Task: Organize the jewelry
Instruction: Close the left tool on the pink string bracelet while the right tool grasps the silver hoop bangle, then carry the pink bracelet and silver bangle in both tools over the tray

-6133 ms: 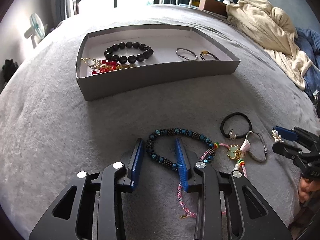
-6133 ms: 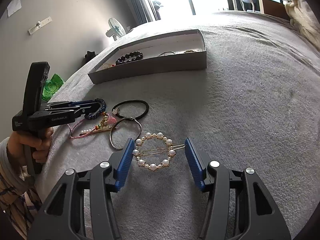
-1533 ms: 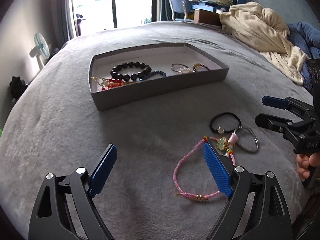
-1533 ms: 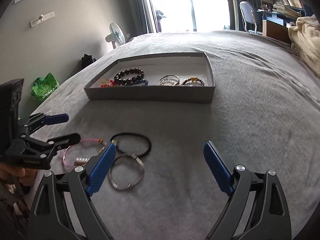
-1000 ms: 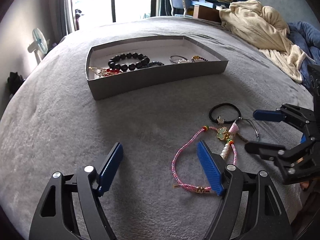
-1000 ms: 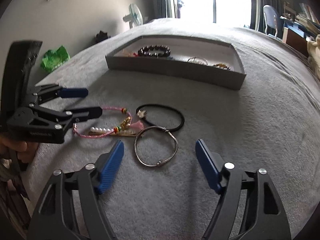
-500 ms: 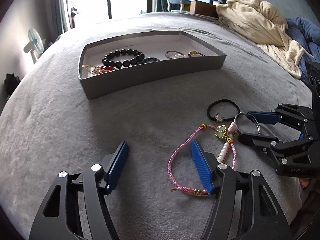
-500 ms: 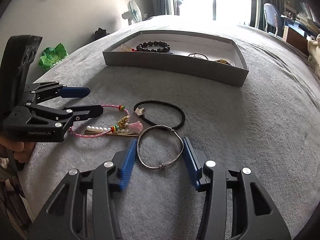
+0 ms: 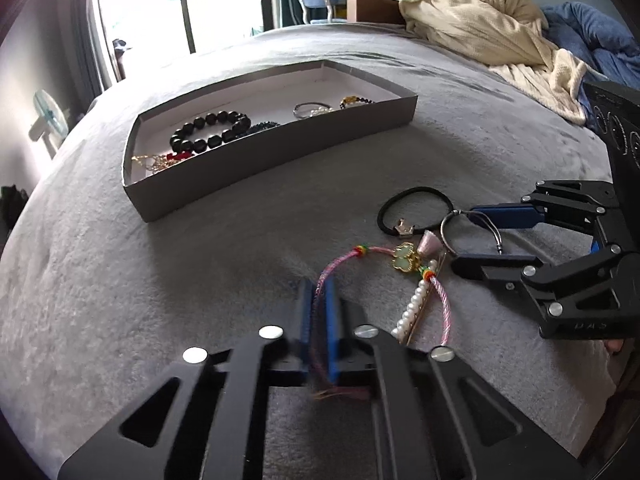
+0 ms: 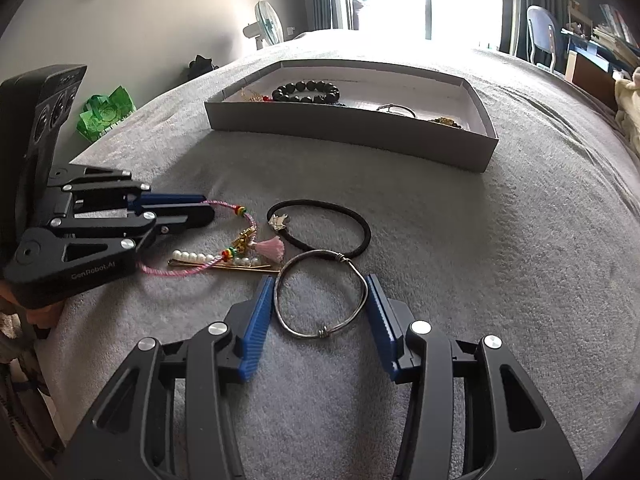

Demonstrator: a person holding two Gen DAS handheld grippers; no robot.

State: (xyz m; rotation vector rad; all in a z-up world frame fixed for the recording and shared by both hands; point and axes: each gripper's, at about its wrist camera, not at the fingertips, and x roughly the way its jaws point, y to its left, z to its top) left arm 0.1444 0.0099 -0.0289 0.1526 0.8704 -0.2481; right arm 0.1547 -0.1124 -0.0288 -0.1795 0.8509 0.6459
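Observation:
My left gripper (image 9: 319, 292) is shut on the pink cord bracelet (image 9: 445, 308) with a pale clover charm, which lies on the grey blanket; it also shows in the right wrist view (image 10: 248, 216). My right gripper (image 10: 320, 298) is open, its blue pads on either side of a silver wire bangle (image 10: 320, 292) and close against it. The bangle also shows in the left wrist view (image 9: 450, 224). A black hair tie (image 10: 320, 226) lies just beyond. A pearl hairpin (image 10: 192, 258) lies under the pink bracelet. The grey tray (image 10: 352, 128) holds a black bead bracelet (image 10: 306, 92) and other pieces.
A cream blanket (image 9: 480, 28) and blue bedding (image 9: 600, 40) are heaped at the far right. A fan (image 10: 266, 24) and a green bag (image 10: 106, 114) stand beyond the bed's left edge. The tray (image 9: 272, 152) sits mid-bed, far from both grippers.
My left gripper has closed onto the pink cord bracelet. My right gripper has moved forward and narrowed around the silver bangle.

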